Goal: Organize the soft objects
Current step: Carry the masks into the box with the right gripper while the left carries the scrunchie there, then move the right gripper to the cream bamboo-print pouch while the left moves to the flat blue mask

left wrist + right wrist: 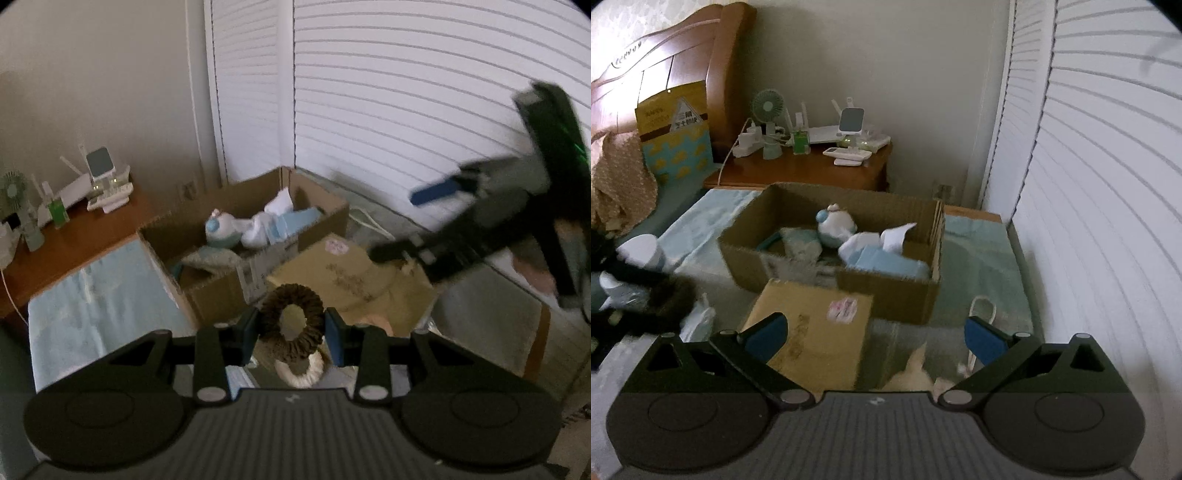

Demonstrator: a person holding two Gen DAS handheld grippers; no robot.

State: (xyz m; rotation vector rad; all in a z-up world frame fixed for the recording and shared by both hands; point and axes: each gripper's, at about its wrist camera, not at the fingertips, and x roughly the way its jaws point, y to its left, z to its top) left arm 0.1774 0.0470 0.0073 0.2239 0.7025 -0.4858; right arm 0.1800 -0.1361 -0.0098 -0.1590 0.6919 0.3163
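Left gripper [291, 332] jaws pinch brown scrunchie [293, 317], held above the bed. Right gripper [875, 339] jaws wide open, empty. Suggest: carry scrunchie over open cardboard box [221, 291], clear the near wall, release low beside plush toy [221, 232].

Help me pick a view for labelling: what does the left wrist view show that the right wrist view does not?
Only the left wrist view shows the left gripper closed on a brown scrunchie, and the right gripper from outside. Only the right wrist view shows the headboard, a yellow bag and the right gripper's empty open jaws. Both show the open cardboard box with its plush toy, and the nightstand.
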